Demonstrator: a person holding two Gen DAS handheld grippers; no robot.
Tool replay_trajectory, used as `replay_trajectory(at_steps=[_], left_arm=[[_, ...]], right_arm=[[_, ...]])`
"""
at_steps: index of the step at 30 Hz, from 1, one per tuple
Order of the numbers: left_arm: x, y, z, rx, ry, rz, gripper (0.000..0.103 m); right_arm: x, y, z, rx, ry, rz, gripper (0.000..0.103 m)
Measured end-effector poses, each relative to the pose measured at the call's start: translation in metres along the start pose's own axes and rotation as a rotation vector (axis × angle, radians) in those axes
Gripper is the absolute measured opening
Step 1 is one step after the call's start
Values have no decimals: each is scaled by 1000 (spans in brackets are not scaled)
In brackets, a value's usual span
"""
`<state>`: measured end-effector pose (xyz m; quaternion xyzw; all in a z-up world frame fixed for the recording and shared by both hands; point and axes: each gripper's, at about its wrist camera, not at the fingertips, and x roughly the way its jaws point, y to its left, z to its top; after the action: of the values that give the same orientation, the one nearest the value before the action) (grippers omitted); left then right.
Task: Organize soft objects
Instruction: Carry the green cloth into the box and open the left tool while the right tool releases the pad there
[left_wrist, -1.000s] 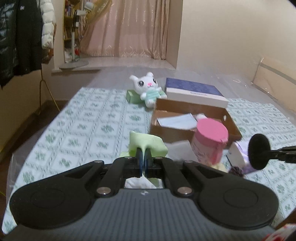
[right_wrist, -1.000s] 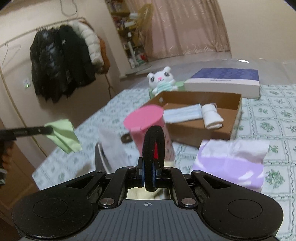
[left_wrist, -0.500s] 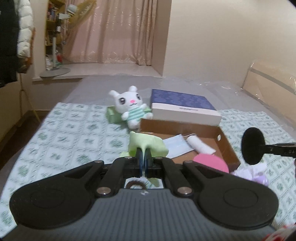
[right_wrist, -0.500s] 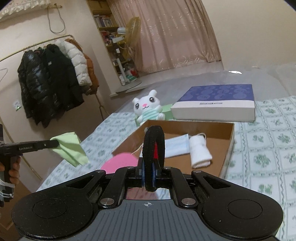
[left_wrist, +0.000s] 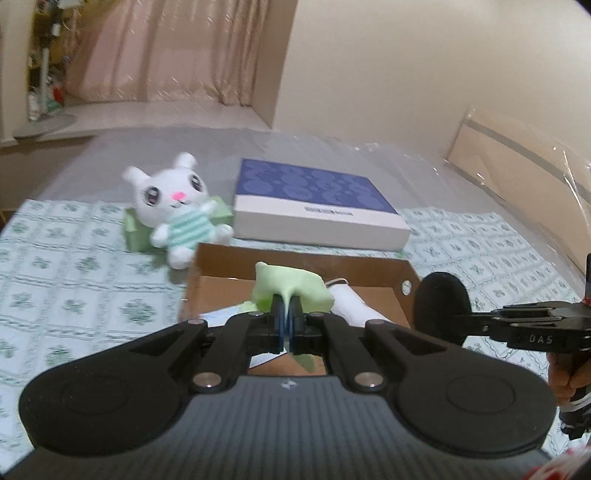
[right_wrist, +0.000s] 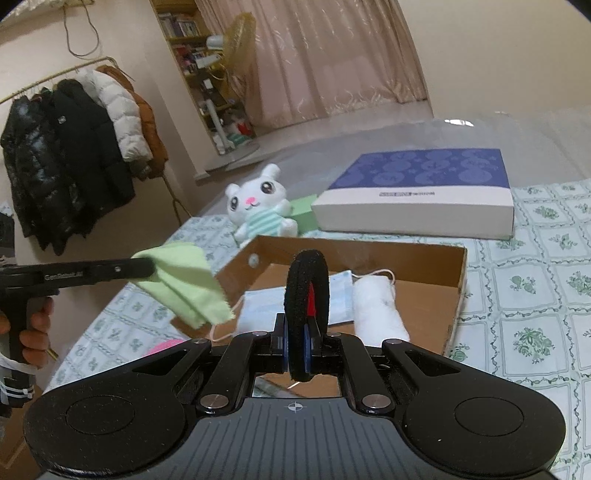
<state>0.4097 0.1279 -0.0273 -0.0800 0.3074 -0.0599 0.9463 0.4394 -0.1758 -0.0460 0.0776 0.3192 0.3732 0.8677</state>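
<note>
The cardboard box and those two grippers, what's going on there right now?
A person is sorting soft items into the cardboard box. The left gripper is shut on a green cloth, held in the air beside the box's near corner. The right gripper is shut on a black hair tie, held over the box. A face mask and a rolled white cloth already lie inside.

The left wrist view looks forward and somewhat downward along its own fingers from close above the near edge of the shallow brown cardboard tray (left_wrist: 388, 275), facing the far cream wall. The right wrist view looks the same way from just right of it, angled toward the tray (right_wrist: 456, 280) and the coat rack at left. Both share the tray, the white plush rabbit (left_wrist: 173, 206) (right_wrist: 258, 205), the flat blue-lidded white box (left_wrist: 314, 203) (right_wrist: 424, 192), and each shows the other gripper from the side.
</note>
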Motion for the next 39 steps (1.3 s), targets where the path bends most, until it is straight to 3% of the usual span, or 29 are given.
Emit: replay_trajectory(at_steps=[4, 6, 7, 26, 29, 32, 33, 39], left_arm=[[31, -2, 2, -10, 34, -44, 5], [44, -2, 3, -13, 54, -55, 25], [50, -1, 2, -15, 62, -46, 27], [39, 35, -16, -26, 98, 59, 29], [33, 38, -17, -33, 93, 64, 29], [25, 40, -19, -38, 90, 64, 30], [22, 41, -21, -37, 90, 65, 31], [0, 48, -27, -52, 88, 87, 33]], right_arm=[[10, -10, 0, 6, 15, -17, 8], [13, -15, 0, 11, 17, -24, 8], [15, -18, 0, 14, 19, -26, 8], [36, -11, 7, -8, 24, 0, 8], [38, -10, 13, 14, -12, 2, 18], [36, -11, 20, 52, -54, -5, 47], [35, -12, 21, 66, -63, -3, 50], [22, -13, 21, 81, -54, -37, 50]])
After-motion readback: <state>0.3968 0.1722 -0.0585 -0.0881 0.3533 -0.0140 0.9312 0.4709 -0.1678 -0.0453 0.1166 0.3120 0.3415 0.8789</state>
